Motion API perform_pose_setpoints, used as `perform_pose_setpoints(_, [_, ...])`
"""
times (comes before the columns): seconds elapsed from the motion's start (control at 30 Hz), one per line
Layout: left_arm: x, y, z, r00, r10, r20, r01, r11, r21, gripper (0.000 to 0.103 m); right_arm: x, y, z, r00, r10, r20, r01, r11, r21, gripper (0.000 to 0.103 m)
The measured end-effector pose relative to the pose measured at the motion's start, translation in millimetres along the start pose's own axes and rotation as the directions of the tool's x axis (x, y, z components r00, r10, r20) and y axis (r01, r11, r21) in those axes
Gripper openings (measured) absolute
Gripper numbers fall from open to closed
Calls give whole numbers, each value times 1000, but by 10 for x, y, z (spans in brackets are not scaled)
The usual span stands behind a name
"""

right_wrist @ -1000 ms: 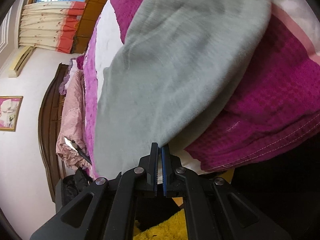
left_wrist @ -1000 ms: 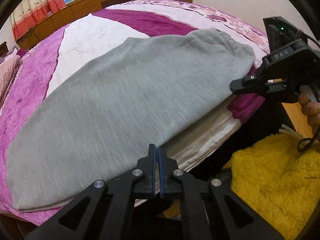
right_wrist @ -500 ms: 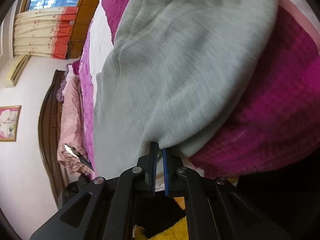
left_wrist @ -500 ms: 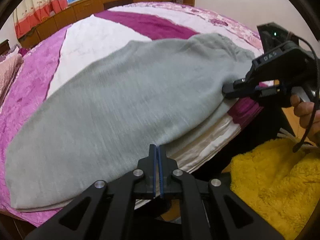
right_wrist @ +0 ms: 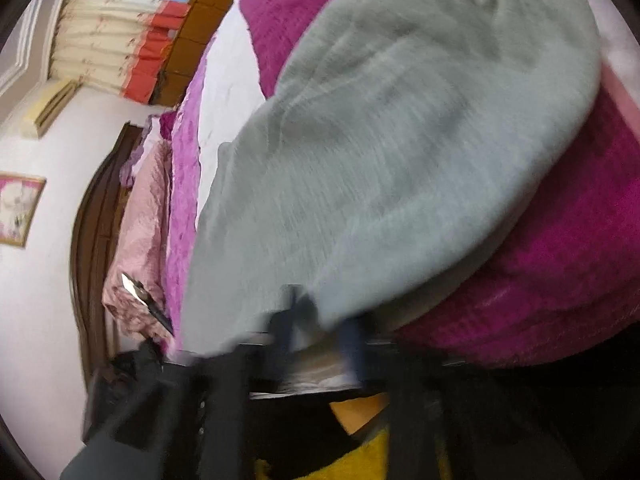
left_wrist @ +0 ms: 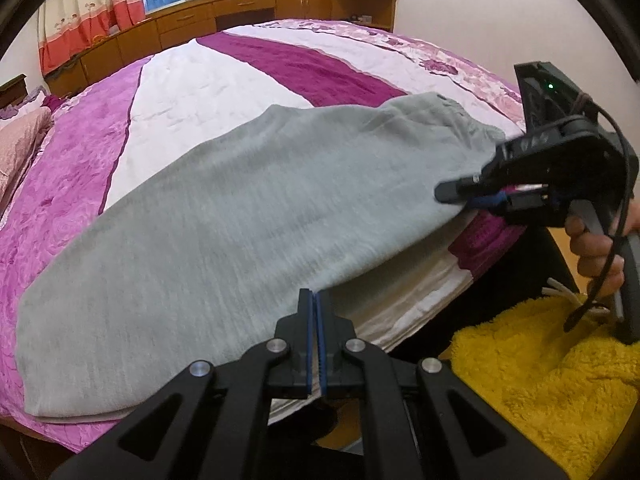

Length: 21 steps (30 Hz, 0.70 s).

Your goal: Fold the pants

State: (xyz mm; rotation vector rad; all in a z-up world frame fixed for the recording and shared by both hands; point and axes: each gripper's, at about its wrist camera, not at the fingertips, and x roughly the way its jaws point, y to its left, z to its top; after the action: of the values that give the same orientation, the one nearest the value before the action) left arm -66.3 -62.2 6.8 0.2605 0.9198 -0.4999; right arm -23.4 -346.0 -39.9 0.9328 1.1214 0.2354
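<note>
Left wrist: left gripper [left_wrist: 315, 312] clamping pants [left_wrist: 248, 216] edge, bed [left_wrist: 224, 80] beyond

The pants [left_wrist: 240, 216] are matt grey knit cloth, softly fuzzy. The bed [left_wrist: 68, 200] wears plush magenta velvet beside smooth white fabric. The rug [left_wrist: 532, 376] is shaggy yellow pile. The left gripper [left_wrist: 315, 312] is matt black plastic with shiny metal rivets.

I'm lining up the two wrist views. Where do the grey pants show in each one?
Left wrist: the grey pants lie across the middle, from lower left up to the right hand-held gripper at mid right.
Right wrist: the pants fill the centre and top right, blurred.
Shared landmark: the orange-and-cream curtain, upper left in both.
</note>
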Motion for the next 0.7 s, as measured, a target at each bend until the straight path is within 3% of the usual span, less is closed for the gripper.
perform_pose_setpoints(0.2, [-74,-41,-63,1000,-24,-13,24,999,21,1,-153,-20,-81,1000,1,16,-1,1000,-16,0])
perform_pose_setpoints(0.43, [235,-17,-149,992,-7,-129,10,1000,23,3,88,-143,-57,995,-74,-73,75,997,7,0])
perform_pose_setpoints(0.57, [50,80,-166,994,44,-100,-42,999,13,3,-18,-126,-65,991,-99,-86,97,995,-25,1])
perform_pose_setpoints(0.7, [-286,346,-189,995,97,-33,-99,994,-49,7,-309,49,-90,987,-156,-44,147,976,-158,1])
